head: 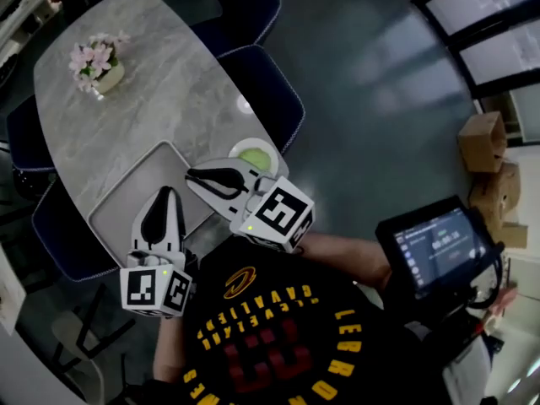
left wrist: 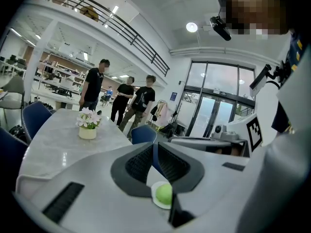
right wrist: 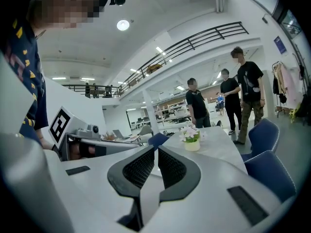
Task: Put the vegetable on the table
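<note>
A round green vegetable (head: 255, 155) lies on a small white plate (head: 237, 149) at the near edge of the grey marble table (head: 160, 74). In the left gripper view the vegetable (left wrist: 164, 193) shows just below the jaws. My right gripper (head: 194, 175) hovers left of the plate, its jaws drawn together with nothing between them. My left gripper (head: 166, 196) is over a grey tray (head: 118, 209), also shut and empty. Each gripper shows in the other's view: the right gripper (left wrist: 218, 141) and the left gripper (right wrist: 97, 147).
A pot of pink flowers (head: 99, 62) stands at the table's far end. Blue chairs (head: 266, 91) line the table's sides. Three people (right wrist: 243, 86) stand beyond the table. Cardboard boxes (head: 485, 142) sit on the floor at the right, near a screen (head: 439, 243).
</note>
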`<state>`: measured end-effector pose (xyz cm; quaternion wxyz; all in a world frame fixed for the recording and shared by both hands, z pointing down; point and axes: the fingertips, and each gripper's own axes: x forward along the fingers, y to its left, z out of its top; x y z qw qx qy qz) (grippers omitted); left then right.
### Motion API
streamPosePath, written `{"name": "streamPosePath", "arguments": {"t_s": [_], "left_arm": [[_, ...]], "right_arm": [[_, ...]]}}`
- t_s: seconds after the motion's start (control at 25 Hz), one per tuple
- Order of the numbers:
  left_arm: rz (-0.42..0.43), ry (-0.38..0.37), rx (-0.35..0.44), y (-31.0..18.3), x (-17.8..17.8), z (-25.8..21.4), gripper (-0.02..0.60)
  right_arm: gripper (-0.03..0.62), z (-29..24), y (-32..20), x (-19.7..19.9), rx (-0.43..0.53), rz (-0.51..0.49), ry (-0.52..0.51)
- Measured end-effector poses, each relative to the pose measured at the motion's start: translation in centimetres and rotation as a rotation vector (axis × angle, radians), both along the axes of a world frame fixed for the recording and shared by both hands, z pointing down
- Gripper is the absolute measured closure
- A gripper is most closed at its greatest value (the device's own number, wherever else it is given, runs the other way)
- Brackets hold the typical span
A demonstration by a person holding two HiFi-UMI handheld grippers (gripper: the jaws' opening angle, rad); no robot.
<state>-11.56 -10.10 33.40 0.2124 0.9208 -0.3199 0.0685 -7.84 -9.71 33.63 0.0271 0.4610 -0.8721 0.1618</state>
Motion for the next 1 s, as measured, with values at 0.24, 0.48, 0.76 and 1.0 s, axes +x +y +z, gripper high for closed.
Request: {"name": "streamPosePath", "arguments": {"t_s": [0.24, 0.48, 0.76, 1.0], "left_arm": [[0.01, -0.023, -0.015, 0.4, 0.9, 0.1, 0.549], [0.018, -0.025, -0.015, 1.2, 2.0, -0.3, 0.549], [0.032, 0.004, -0.016, 1.1, 1.8, 0.5, 0.549], [0.019, 0.014, -0.021, 0.8, 0.5, 1.2, 0.549]], "right_arm": [[0.563, -0.2, 0.4, 0.6, -0.003, -0.001, -0.029], [0.563, -1.0, 1.0, 1.4, -0.008, -0.005, -0.044], [0.563, 0.5, 1.4, 1.1, -0.038, 0.005, -0.012], [0.563, 0.9, 1.2, -0.5, -0.039, -0.023, -0.003]]}}
